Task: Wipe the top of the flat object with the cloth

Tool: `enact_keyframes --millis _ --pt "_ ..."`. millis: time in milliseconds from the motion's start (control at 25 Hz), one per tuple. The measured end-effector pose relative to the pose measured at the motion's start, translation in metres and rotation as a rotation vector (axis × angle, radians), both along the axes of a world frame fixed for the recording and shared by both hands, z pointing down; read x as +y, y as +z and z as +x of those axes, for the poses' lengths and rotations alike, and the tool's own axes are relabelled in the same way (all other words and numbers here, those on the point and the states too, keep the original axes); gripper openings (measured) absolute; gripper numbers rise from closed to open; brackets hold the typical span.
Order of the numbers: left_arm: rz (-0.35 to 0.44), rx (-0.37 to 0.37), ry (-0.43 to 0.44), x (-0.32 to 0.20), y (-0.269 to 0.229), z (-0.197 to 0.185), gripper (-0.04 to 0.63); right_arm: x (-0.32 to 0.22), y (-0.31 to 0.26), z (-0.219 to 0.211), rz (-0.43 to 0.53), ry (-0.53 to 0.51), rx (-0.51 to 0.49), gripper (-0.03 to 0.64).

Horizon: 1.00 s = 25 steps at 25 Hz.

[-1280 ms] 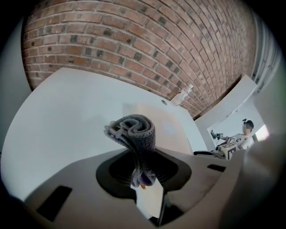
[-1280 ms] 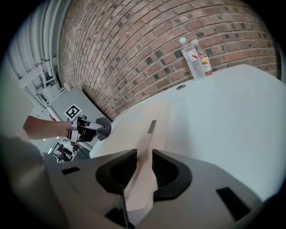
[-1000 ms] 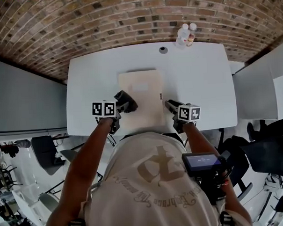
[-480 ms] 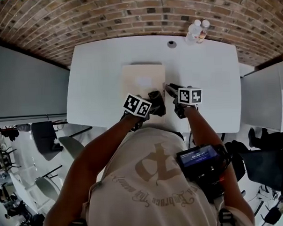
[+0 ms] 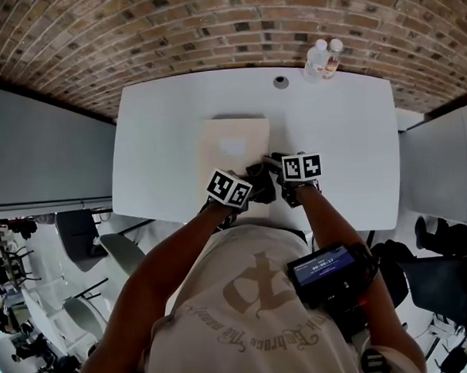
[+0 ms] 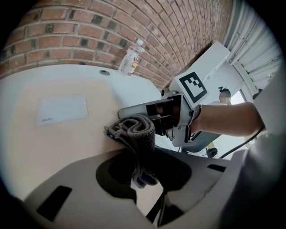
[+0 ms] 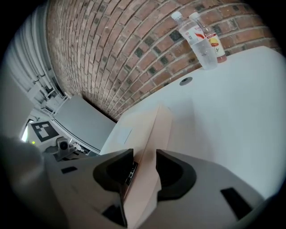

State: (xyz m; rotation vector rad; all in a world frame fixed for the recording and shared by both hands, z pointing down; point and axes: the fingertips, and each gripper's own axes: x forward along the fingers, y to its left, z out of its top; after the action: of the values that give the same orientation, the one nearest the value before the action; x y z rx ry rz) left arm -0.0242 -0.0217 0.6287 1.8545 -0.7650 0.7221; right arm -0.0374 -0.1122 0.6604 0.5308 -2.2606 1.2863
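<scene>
The left tongs (image 6: 142, 173) are clamped on a folded dark grey cloth (image 6: 134, 132) at the near right corner of the board (image 6: 62, 138). Just beside them, the right tongs (image 7: 144, 172) have just been opening and loosely straddle the board's right edge. The pale beige board lies flat on the white worktop (image 5: 331, 131), long axis running away from the person, so its top, with a whitish label (image 6: 61, 109), stretches ahead and left of the cloth.

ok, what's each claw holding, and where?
Left claw grips the cloth by one end. Right claw, jaws just opening, straddles the near-right corner of the flat object, not clamped.
</scene>
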Motion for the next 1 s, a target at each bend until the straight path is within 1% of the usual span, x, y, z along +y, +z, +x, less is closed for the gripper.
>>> enact_keyframes --millis 80,160,280,400,560,680,840,1000 --pt "-0.001 0.001 -0.021 0.003 0.000 -0.004 0.109 0.000 0.001 0.000 -0.001 -0.003 0.016 0.169" --pt "-0.004 -0.004 -0.041 0.007 -0.001 -0.011 0.109 0.001 0.001 -0.002 0.017 -0.017 0.039 0.169" --pt "-0.010 -0.024 -0.065 0.016 0.000 -0.031 0.109 0.001 0.001 -0.001 0.035 -0.020 0.049 0.169" --pt "-0.015 -0.035 -0.117 0.024 0.001 -0.064 0.112 0.001 0.001 0.001 0.040 -0.014 0.049 0.169" --pt "-0.031 -0.068 -0.205 0.032 -0.001 -0.120 0.114 0.001 0.001 -0.001 0.064 -0.027 0.062 0.169" --pt "-0.053 -0.092 -0.242 0.042 -0.002 -0.155 0.115 0.002 0.001 0.000 0.063 -0.022 0.061 0.169" --pt "-0.074 -0.085 -0.296 0.055 -0.004 -0.186 0.118 0.001 0.000 0.000 0.039 0.014 0.026 0.169" --pt "-0.081 -0.116 -0.320 0.067 -0.005 -0.206 0.118 0.002 0.001 0.001 0.030 0.036 0.012 0.169"
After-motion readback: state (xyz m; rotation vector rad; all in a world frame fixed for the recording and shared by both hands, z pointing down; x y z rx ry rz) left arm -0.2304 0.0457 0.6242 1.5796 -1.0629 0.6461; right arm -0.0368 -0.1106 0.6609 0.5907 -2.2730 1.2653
